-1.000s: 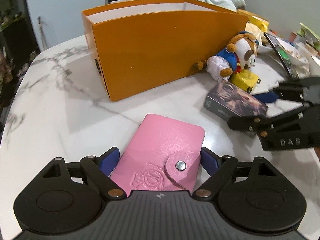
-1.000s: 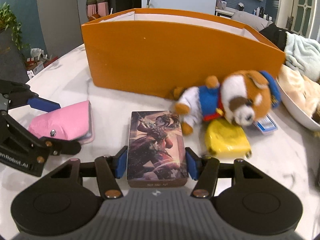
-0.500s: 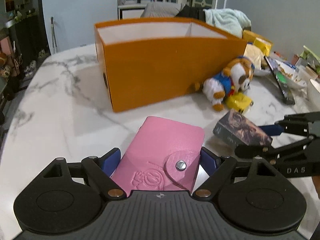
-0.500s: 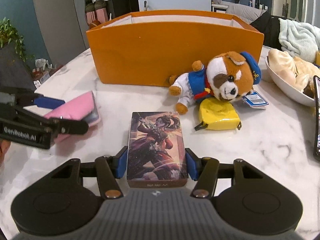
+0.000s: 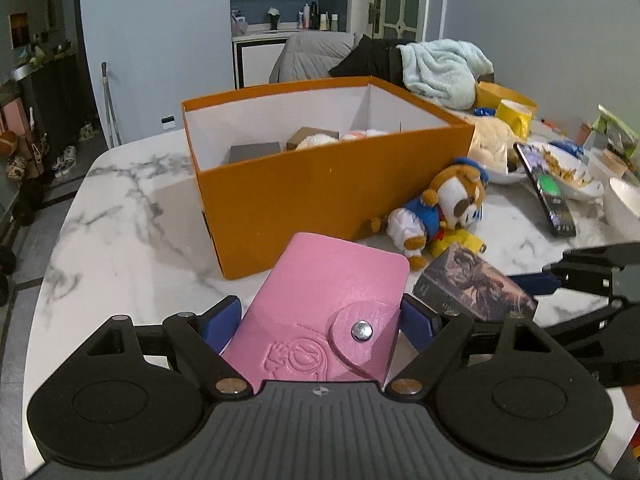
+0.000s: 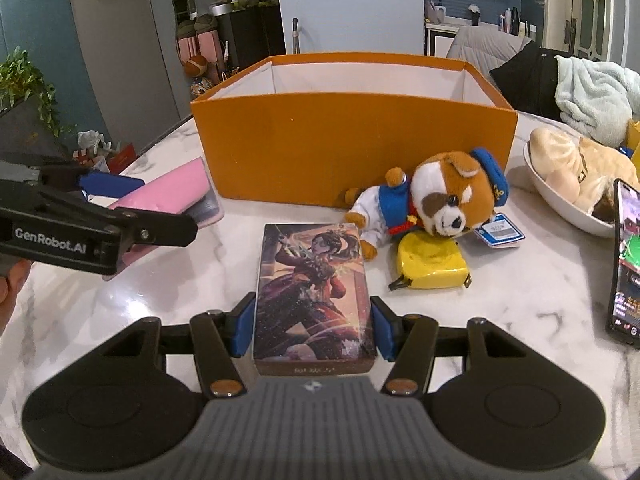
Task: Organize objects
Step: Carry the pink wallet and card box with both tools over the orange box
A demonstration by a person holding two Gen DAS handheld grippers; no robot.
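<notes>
Left wrist view has the pink card wallet clamped between the blue pads of the left gripper, held clear of the marble table in front of the orange box. Right wrist view shows the right gripper closed the same way on the illustrated card box, also lifted off the tabletop. Inside the orange box – white-lined, open at the top – lie a dark grey flat item, a brown-and-white thing and something pale with a touch of orange (too little shows to name them). Just outside its front wall a plush dog lies against a yellow tape measure; further right a white bowl holds a cream plush toy, and a phone lies at the edge. Compared with a second earlier, both grippers sit higher – the box's interior, hidden then behind its wall, is now in sight.
</notes>
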